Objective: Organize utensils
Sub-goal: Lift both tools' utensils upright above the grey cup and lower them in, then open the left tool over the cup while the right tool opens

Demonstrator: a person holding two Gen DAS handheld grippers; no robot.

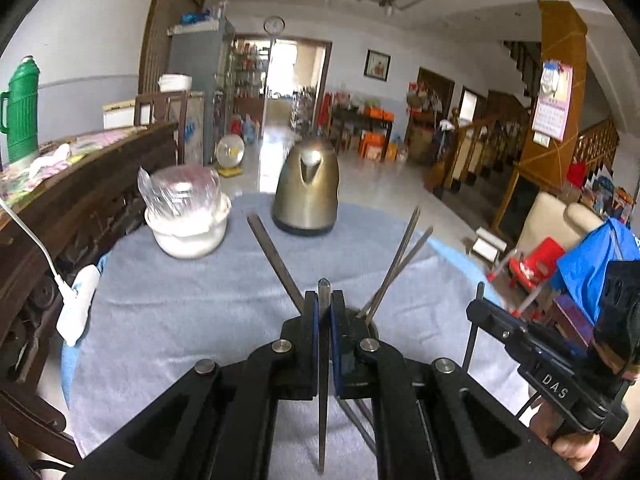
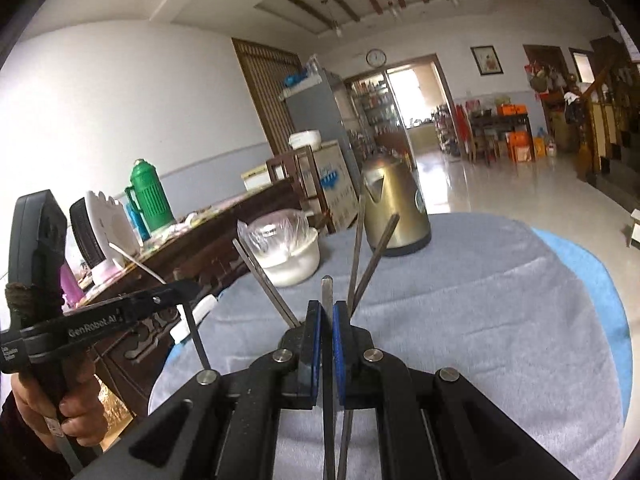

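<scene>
We are holding one metal chopstick in each gripper. In the left wrist view the left gripper [image 1: 325, 300] has its fingers [image 1: 310, 336] pinched tight on a chopstick [image 1: 323, 292], whose tip pokes just past the pads while the rest hangs down beneath. In the right wrist view the right gripper [image 2: 328, 308] is doing the same, its fingers [image 2: 341, 344] clamped on a second chopstick [image 2: 327, 292]. We judge the grip sits near the upper end so the long part is hanging free and can be lowered point-first.

Just behind the fingers a dark holder [image 1: 366, 322] is standing on the grey cloth [image 1: 180, 300] over the counter, with three chopsticks [image 1: 400, 264] already leaning out of it, fanned apart. That is likely where these two are going, so the task looks well along.

A kettle [image 1: 306, 192] and a wrapped bowl [image 1: 188, 220] are sitting farther back, well apart from the holder. Fitting the pair among the leaning sticks is probably calling for care.
</scene>
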